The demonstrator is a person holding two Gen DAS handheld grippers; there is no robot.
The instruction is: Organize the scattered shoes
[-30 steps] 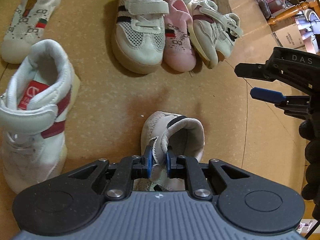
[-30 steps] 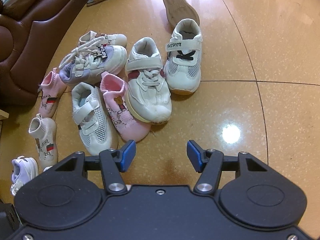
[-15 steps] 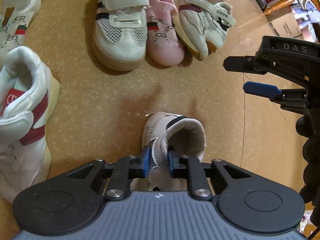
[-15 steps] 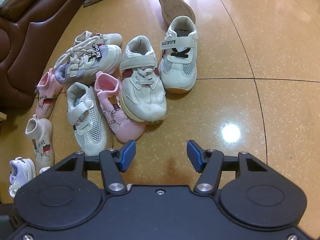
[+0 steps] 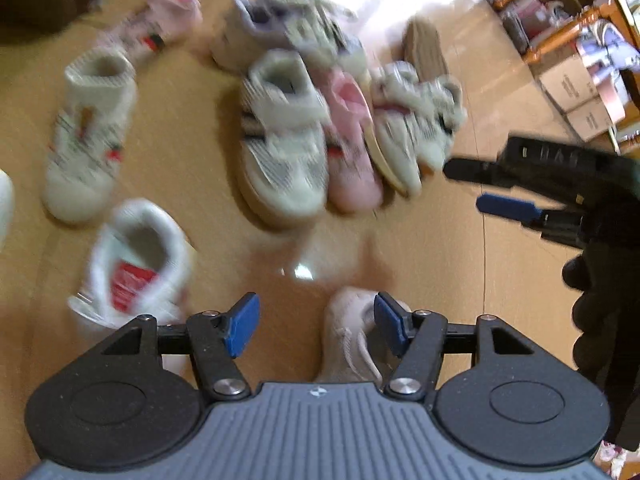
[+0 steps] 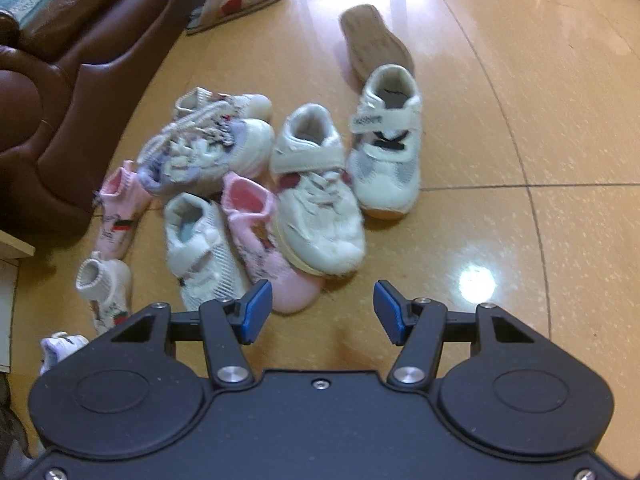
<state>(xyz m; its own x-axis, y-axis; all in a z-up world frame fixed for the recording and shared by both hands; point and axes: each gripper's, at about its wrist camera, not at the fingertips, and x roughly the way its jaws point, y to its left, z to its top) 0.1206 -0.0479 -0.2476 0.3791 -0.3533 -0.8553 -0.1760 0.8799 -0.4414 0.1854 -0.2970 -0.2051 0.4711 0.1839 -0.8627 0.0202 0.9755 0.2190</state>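
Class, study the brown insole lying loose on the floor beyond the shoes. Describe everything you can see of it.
The brown insole is a flat, foot-shaped piece, tan-brown with a faintly textured face that looks like fabric or foam. It lies flat on the glossy floor, lengthwise away from the camera, at the far end of the heap. Its near end sits right behind the heel of a white strap sneaker; whether they touch is unclear. In the left wrist view it is blurred.

light: bright, from far end | glare: white spot on floor [image 6: 476, 280], washed streak at top | blur: left view shoes [image 5: 288, 140] heavily smeared, right view mildly soft | distortion: fisheye bends floor seams at edges
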